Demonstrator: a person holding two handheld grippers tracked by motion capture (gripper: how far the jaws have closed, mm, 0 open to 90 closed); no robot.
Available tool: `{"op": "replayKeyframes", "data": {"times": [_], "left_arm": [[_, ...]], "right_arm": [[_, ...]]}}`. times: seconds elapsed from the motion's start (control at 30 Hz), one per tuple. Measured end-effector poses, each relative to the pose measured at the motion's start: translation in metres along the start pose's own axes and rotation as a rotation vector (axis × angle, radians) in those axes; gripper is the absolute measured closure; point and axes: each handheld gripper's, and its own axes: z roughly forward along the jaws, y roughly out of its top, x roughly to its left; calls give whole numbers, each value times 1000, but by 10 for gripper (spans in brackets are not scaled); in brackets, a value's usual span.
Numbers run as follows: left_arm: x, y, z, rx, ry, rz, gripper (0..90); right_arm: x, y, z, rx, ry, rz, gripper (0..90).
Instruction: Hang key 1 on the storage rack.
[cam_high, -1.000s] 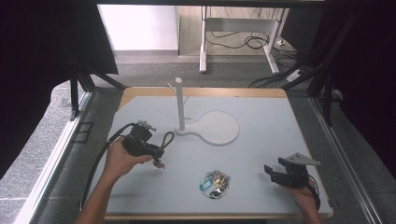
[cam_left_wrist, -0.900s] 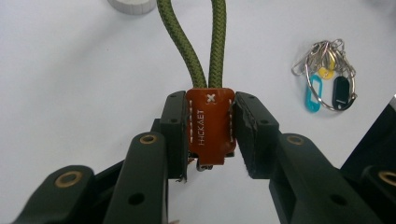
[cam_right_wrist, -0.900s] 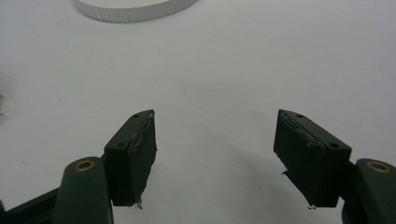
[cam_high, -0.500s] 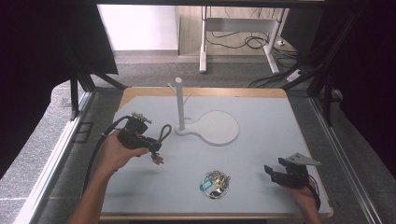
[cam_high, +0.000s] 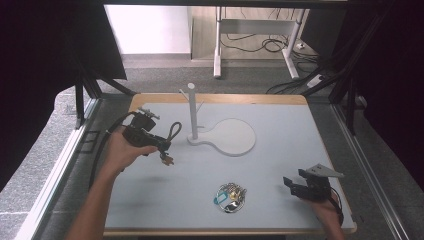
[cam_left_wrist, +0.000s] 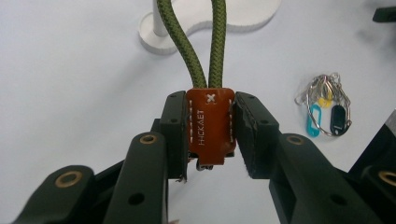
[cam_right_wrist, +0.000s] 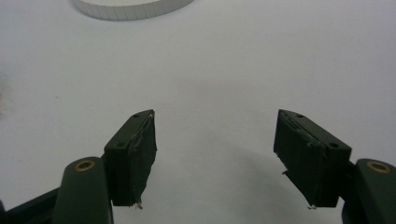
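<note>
Risk: rope keychain (cam_left_wrist: 209, 122) could twist or slip from left gripper (cam_left_wrist: 210, 133), since jaws clamp only leather tab; loop may miss peg on white stand (cam_high: 192, 112); keychain at centre-left of high view, above surface (cam_high: 280, 150): olive cord loop, orange stitched tab; right gripper (cam_right_wrist: 215, 156) jaws apart, empty.

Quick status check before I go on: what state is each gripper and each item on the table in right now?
Left gripper: shut on the keychain's brown leather tab.
Rope keychain: held off the table, green loop toward the stand.
Right gripper: open, nothing between the jaws.
Stand: upright on its white base, pegs bare.
Key bunch: lying flat on the table, untouched.
</note>
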Motion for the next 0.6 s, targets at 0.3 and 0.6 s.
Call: {"op": "replayKeyframes", "data": {"times": [0.3,0.6], "left_arm": [[10,15,-1,1,-8,-6,666],[19,25,-1,3,-5,-19,666]], "right_arm": [[0,0,0,3,-3,-1,297],[-2,-1,1,10,-7,-2,297]]}}
